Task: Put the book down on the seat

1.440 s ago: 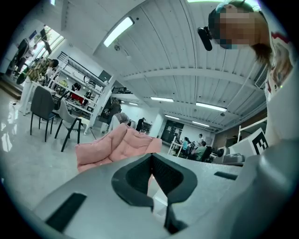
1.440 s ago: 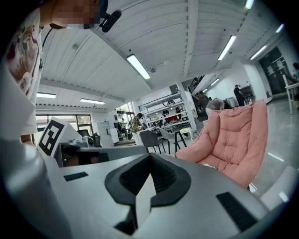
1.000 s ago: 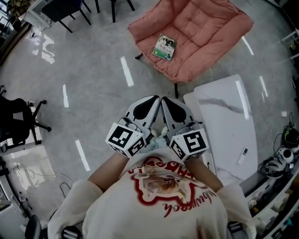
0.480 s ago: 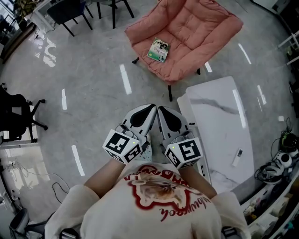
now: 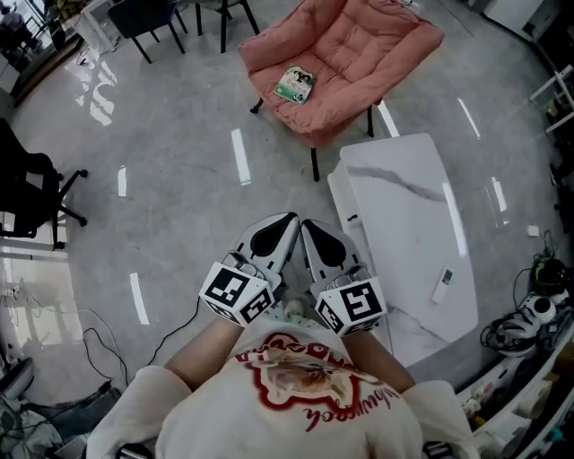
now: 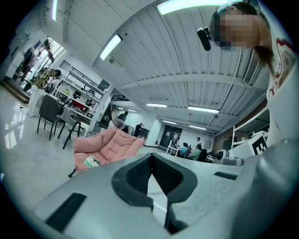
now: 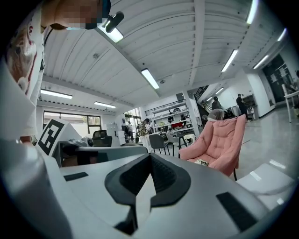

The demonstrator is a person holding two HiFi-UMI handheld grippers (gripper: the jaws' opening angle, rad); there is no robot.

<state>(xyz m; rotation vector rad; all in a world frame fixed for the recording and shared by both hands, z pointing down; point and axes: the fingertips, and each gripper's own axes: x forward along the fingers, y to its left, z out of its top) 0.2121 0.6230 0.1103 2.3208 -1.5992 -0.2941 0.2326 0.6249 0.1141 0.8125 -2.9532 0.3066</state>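
A small book with a green cover point(image 5: 294, 85) lies flat on the front left part of the pink padded chair's seat point(image 5: 354, 54). It also shows in the left gripper view as the book point(image 6: 91, 162) on the chair point(image 6: 112, 147), and in the right gripper view as the book point(image 7: 202, 162) on the chair point(image 7: 220, 142). Both grippers are held close to the person's chest, side by side, far from the chair. My left gripper point(image 5: 289, 219) is shut and empty. My right gripper point(image 5: 307, 224) is shut and empty too.
A white marble-patterned table point(image 5: 408, 224) stands to the right between me and the chair, with a small remote point(image 5: 443, 285) on it. Black chairs point(image 5: 148, 18) stand at the back left, an office chair point(image 5: 27, 193) at the left. Cables and headphones point(image 5: 529, 314) lie at the right.
The chair and book have shifted farther up and away in the head view, and more of the white table shows. Both grippers stay shut, side by side at the chest.
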